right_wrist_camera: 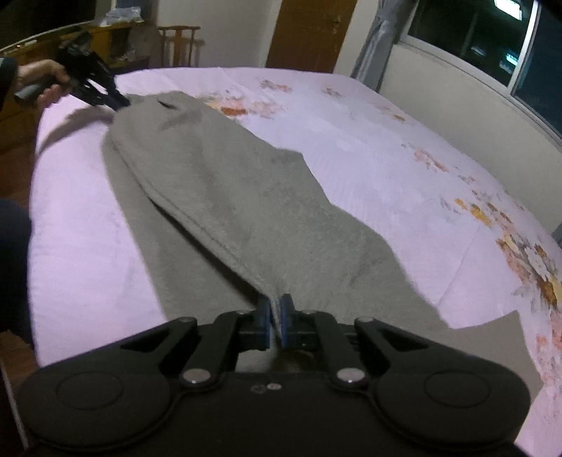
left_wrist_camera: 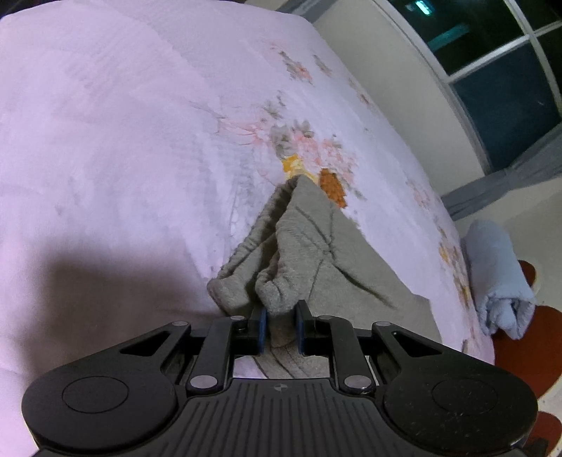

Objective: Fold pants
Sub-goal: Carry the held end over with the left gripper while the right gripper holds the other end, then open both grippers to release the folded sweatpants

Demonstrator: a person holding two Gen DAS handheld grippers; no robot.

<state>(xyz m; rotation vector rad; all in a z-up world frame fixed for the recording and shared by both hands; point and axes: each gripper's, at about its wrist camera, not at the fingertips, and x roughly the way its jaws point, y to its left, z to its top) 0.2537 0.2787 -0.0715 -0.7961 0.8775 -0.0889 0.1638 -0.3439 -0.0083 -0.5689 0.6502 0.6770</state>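
Grey sweatpants point(right_wrist_camera: 224, 197) lie stretched across a pale pink bed point(right_wrist_camera: 368, 147), one leg folded over the other. My right gripper point(right_wrist_camera: 275, 316) is shut on the leg end nearest me. My left gripper point(left_wrist_camera: 280, 316) is shut on the bunched elastic waistband point(left_wrist_camera: 277, 295); it also shows in the right wrist view point(right_wrist_camera: 123, 102) at the far end, held in a hand, pinching the waist. The pants point(left_wrist_camera: 316, 246) run away from the left gripper over the bedspread.
The bedspread has floral print point(left_wrist_camera: 298, 140) toward its far side. A rolled light blue towel point(left_wrist_camera: 498, 277) lies off the bed edge on a red mat point(left_wrist_camera: 520, 337). A window point(right_wrist_camera: 491, 42), a wooden door point(right_wrist_camera: 309, 31) and a chair point(right_wrist_camera: 179, 42) stand beyond the bed.
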